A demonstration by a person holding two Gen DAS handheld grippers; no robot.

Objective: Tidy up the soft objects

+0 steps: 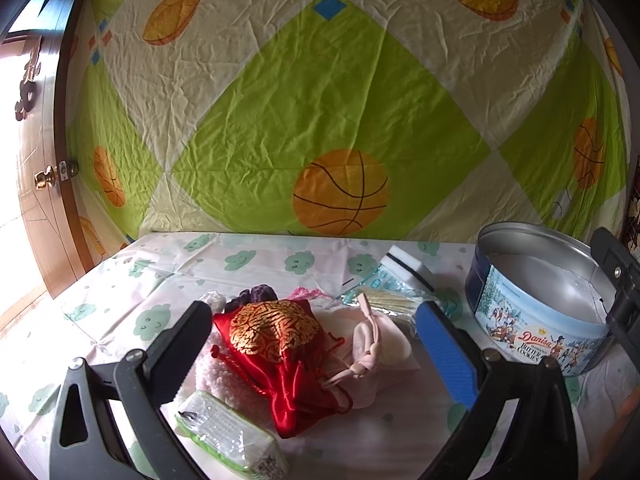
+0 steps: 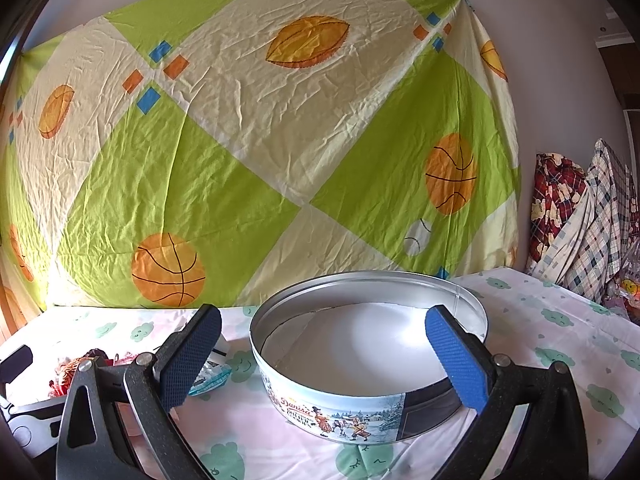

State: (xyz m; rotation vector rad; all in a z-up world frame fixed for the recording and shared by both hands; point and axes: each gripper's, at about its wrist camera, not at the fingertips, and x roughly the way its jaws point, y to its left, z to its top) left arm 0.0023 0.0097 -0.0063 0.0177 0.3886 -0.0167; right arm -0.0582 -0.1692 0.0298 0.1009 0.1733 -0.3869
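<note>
A red satin pouch with gold embroidery [image 1: 280, 344] lies on the table on top of a pile of soft things, between the fingers of my open left gripper [image 1: 316, 344]. Beside it rests a pale pink drawstring pouch [image 1: 380, 352], and a white fluffy piece [image 1: 224, 380] shows underneath. A round Danisa cookie tin [image 1: 540, 304], with nothing inside, stands to the right. In the right wrist view my right gripper [image 2: 324, 360] is open and hovers over that tin [image 2: 360, 360], its fingers wide on either side. The red pouch [image 2: 76, 368] peeks in at the far left.
A wrapped green-edged packet [image 1: 228, 436] lies in front of the pile. A white sponge with a dark edge [image 1: 408, 268] and a bundle of sticks in clear wrap [image 1: 384, 296] lie behind it. A basketball-print sheet [image 2: 256, 140] hangs behind the table. Folded plaid fabrics [image 2: 580, 220] are stacked at the right.
</note>
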